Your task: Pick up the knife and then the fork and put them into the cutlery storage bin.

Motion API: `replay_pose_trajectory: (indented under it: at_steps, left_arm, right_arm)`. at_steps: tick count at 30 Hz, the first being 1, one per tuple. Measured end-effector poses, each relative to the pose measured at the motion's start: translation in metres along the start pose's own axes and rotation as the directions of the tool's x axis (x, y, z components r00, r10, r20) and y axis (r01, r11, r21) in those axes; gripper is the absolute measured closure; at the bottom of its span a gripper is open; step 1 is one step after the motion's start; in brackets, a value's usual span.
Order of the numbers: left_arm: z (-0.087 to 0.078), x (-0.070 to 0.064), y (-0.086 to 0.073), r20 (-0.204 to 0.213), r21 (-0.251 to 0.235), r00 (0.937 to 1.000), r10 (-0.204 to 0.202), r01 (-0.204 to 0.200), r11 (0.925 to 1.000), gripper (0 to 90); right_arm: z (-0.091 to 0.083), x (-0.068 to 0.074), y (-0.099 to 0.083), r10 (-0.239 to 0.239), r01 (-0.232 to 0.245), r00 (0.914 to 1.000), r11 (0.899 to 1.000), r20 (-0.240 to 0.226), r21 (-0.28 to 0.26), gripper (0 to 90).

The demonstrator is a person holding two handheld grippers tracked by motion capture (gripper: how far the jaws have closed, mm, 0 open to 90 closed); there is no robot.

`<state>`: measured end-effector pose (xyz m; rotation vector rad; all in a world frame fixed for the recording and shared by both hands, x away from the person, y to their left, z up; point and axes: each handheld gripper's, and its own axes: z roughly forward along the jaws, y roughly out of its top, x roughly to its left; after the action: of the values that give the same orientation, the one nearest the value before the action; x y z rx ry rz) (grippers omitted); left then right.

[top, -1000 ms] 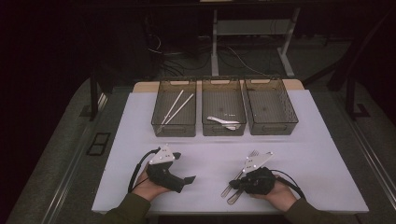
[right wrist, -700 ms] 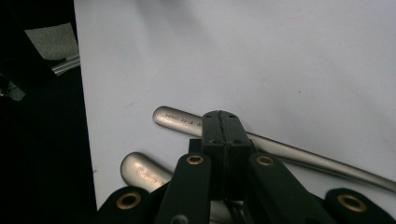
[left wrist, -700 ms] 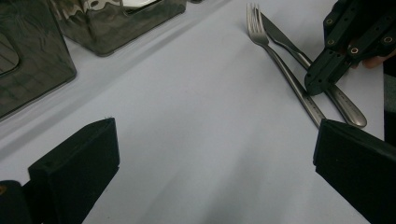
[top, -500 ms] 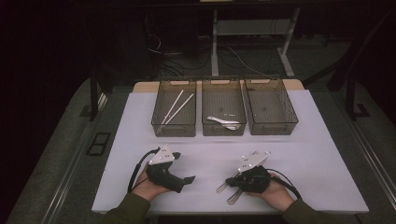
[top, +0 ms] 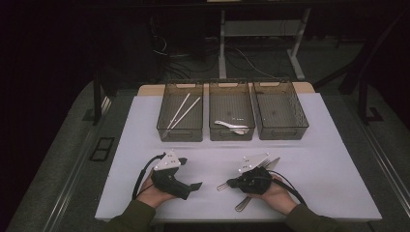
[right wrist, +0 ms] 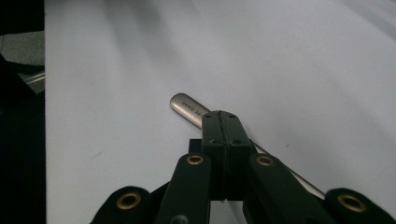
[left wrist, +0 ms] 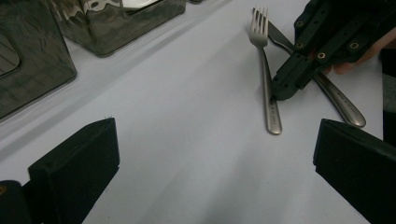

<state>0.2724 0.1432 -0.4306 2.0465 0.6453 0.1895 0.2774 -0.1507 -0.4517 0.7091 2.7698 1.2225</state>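
Left gripper: held low over the white table in the person's left hand, forearm entering from the near edge, jaws pointing across toward the other hand; jaws released, standing wide apart with bare tabletop between them in the left gripper view. Right gripper: held in the right hand, palm over the body, jaws aimed toward the left gripper; jaws clenched flat together, their tips resting over the handle of a fork, whose rounded handle end juts out just beyond the tips in the right gripper view; whether the handle is pinched between them or merely lies under them cannot be told. Fork: flat on the table, tines pointing away from the left gripper's jaws, ahead of them and toward their right. Table knife: lying just beyond the fork, crossing under the right gripper, touching or nearly touching the fork near the tines. Three dark mesh trays: in a row well beyond both sets of jaws. Contents: two white chopsticks in the first, a white spoon in the middle one.
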Motion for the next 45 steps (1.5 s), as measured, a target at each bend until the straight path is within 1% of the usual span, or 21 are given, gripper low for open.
replay_pose_trajectory:
  at_steps: [6, 8, 12, 19, 22, 26, 31, 35, 36, 38, 40, 41, 43, 45]
  left_arm:
    - [0.000, 0.000, 0.000, 0.000, 0.000, 1.0000, 0.000, 0.000, 1.0000, 0.0]
    - [0.000, 0.000, 0.000, 0.001, 0.000, 1.0000, -0.004, 0.004, 1.0000, 0.0]
    - [0.000, 0.000, 0.000, 0.002, -0.001, 1.0000, 0.002, -0.002, 1.0000, 0.0]
    - [0.000, 0.000, 0.000, -0.001, 0.000, 1.0000, -0.002, 0.002, 1.0000, 0.0]
    - [0.000, 0.000, 0.000, 0.000, 0.000, 1.0000, -0.001, 0.001, 1.0000, 0.0]
    - [-0.001, 0.000, 0.000, 0.002, -0.001, 1.0000, 0.002, -0.002, 1.0000, 0.0]
    - [-0.001, 0.000, 0.000, 0.004, 0.001, 1.0000, 0.007, -0.007, 1.0000, 0.0]
    - [-0.001, -0.001, 0.000, 0.004, 0.002, 1.0000, 0.007, -0.007, 1.0000, 0.0]
    - [-0.001, 0.000, 0.000, 0.005, 0.002, 0.9999, 0.012, -0.012, 0.9999, 0.0]
    - [0.000, 0.000, 0.000, 0.006, 0.001, 0.9999, 0.013, -0.013, 0.9999, 0.0]
    - [0.000, 0.000, 0.000, 0.005, 0.000, 1.0000, 0.004, -0.004, 1.0000, 0.0]
    - [0.000, 0.000, 0.000, 0.006, 0.000, 1.0000, 0.003, -0.003, 1.0000, 0.0]
    - [0.000, 0.000, 0.000, 0.006, 0.003, 1.0000, 0.004, -0.004, 1.0000, 0.0]
    - [0.000, 0.000, 0.000, 0.006, 0.002, 1.0000, 0.003, -0.003, 1.0000, 0.0]
  right_arm:
    - [0.006, -0.006, 0.008, -0.003, 0.003, 0.9998, 1.000, 0.019, 0.000, 89.8]
    - [0.009, -0.008, 0.011, 0.004, -0.004, 0.9997, 1.000, 0.024, 0.000, 89.8]
    - [0.014, -0.012, 0.016, 0.005, -0.005, 0.9994, 1.000, 0.034, -0.002, 89.8]
    - [0.020, -0.018, 0.023, 0.010, -0.010, 0.9989, 1.000, 0.047, -0.005, 89.8]
    - [0.020, -0.019, 0.024, 0.015, -0.014, 0.9989, 1.000, 0.044, -0.008, 89.7]
    - [0.010, -0.020, 0.026, 0.023, -0.022, 0.9991, 0.999, 0.034, -0.036, 88.8]
    - [-0.006, -0.025, 0.026, 0.040, -0.039, 0.9989, 0.998, 0.023, -0.058, 73.6]
    - [-0.017, -0.031, 0.026, 0.046, -0.047, 0.9989, 0.996, -0.013, -0.070, 61.5]
    - [-0.019, -0.032, 0.026, 0.051, -0.052, 0.9986, 0.997, -0.015, -0.061, 58.3]
    - [-0.024, -0.036, 0.026, 0.044, -0.045, 0.9988, 0.998, -0.022, -0.045, 54.4]
    - [-0.029, -0.039, 0.027, 0.043, -0.043, 0.9990, 0.998, -0.013, -0.039, 51.1]
    - [-0.032, -0.040, 0.027, 0.038, -0.038, 0.9993, 0.999, -0.002, -0.034, 50.3]
    - [-0.037, -0.043, 0.028, 0.023, -0.023, 0.9997, 0.999, -0.003, -0.025, 50.1]
    - [-0.041, -0.046, 0.028, 0.020, -0.020, 0.9998, 1.000, 0.000, -0.022, 47.6]
